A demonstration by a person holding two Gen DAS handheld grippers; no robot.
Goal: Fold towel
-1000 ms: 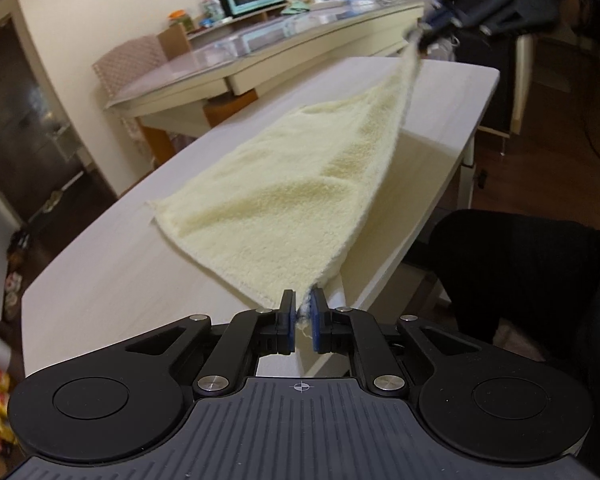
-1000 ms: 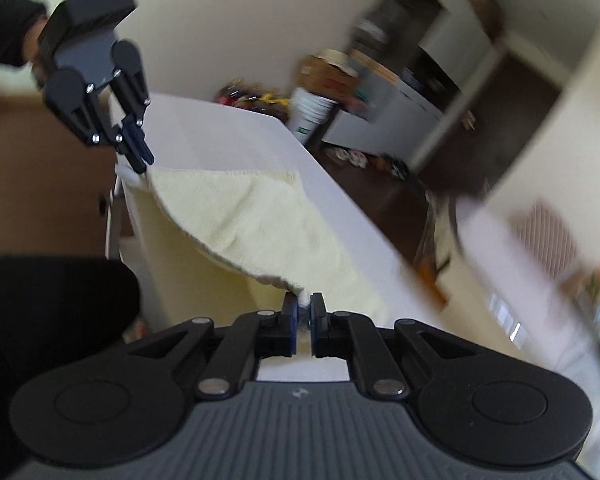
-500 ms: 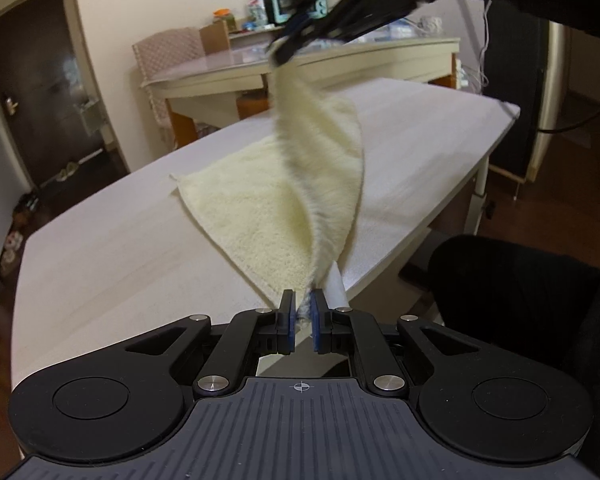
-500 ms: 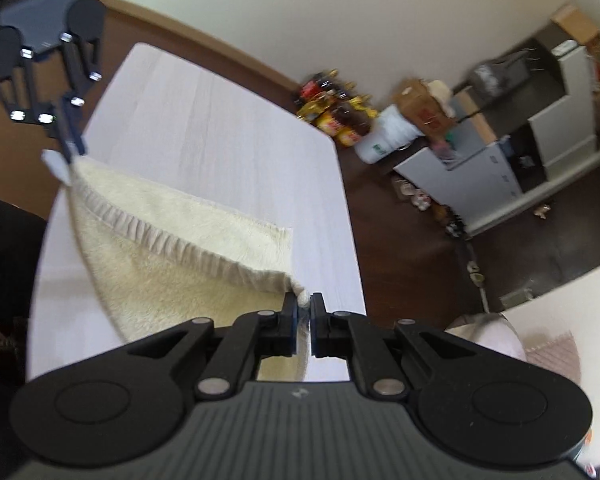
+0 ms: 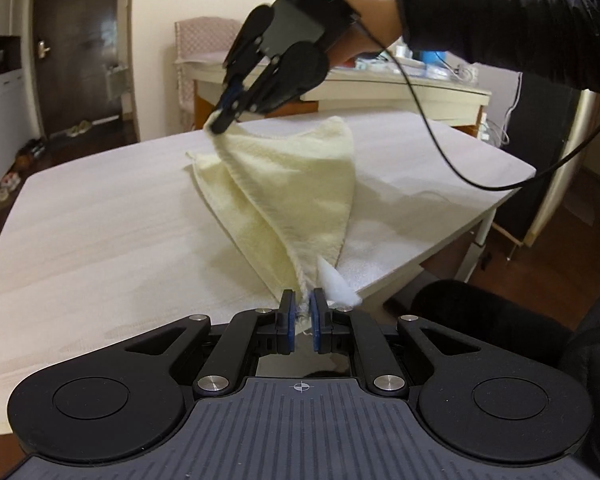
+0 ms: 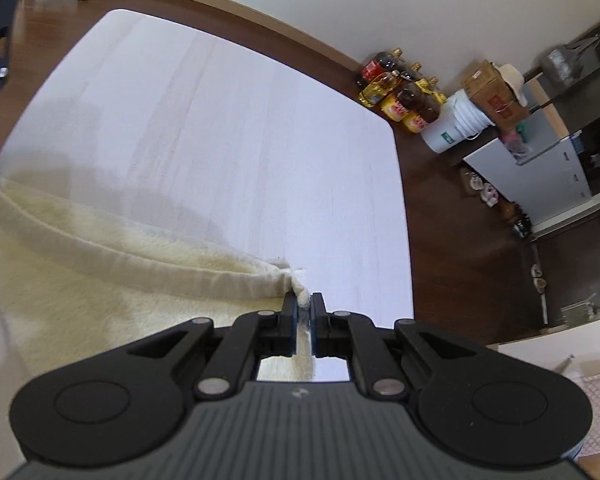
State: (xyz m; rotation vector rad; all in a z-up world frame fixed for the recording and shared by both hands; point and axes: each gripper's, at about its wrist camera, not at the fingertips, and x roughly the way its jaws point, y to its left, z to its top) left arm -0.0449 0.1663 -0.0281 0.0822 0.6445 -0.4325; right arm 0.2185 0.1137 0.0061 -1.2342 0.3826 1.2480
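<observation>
Left wrist view shows the pale yellow terry-cloth towel half raised off the white wood-grain table, one hemmed edge stretched between the two tools. The left gripper is clamped on the near corner and the right gripper pinches the far one, held by a person's hand. It looks light, soft and floppy, sagging between grips, so I'd reckon the corners along the hem are the sensible hold

Fluffy terry-cloth towel; matt pale wood-grain table; ribbed black plastic gripper
</observation>
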